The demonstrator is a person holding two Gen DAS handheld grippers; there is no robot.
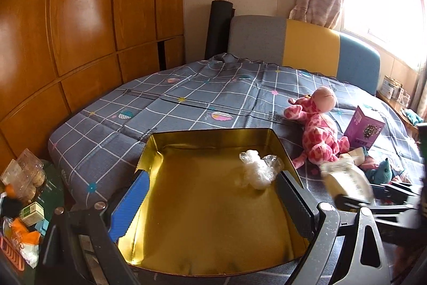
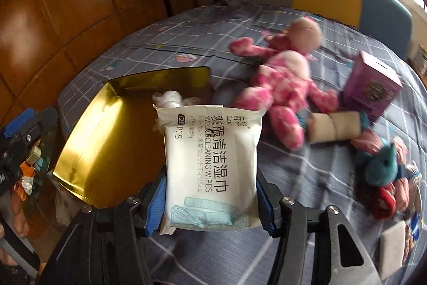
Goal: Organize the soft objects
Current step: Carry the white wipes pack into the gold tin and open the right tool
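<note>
Centrally, the right tool (image 2: pixel 210 200) is clamped on a white soft pack of cleaning wipes (image 2: pixel 210 159), held above the grey checked bedspread (image 2: pixel 307 178) just right of the shallow gold-lined open box (image 2: pixel 88 140). The left tool (image 1: pixel 213 202) stands with fingers apart, empty, over that box (image 1: pixel 213 226), where a crumpled clear plastic bag (image 1: pixel 259 168) lies. A pink spotted plush giraffe (image 1: pixel 319 130) rests nearby.
</note>
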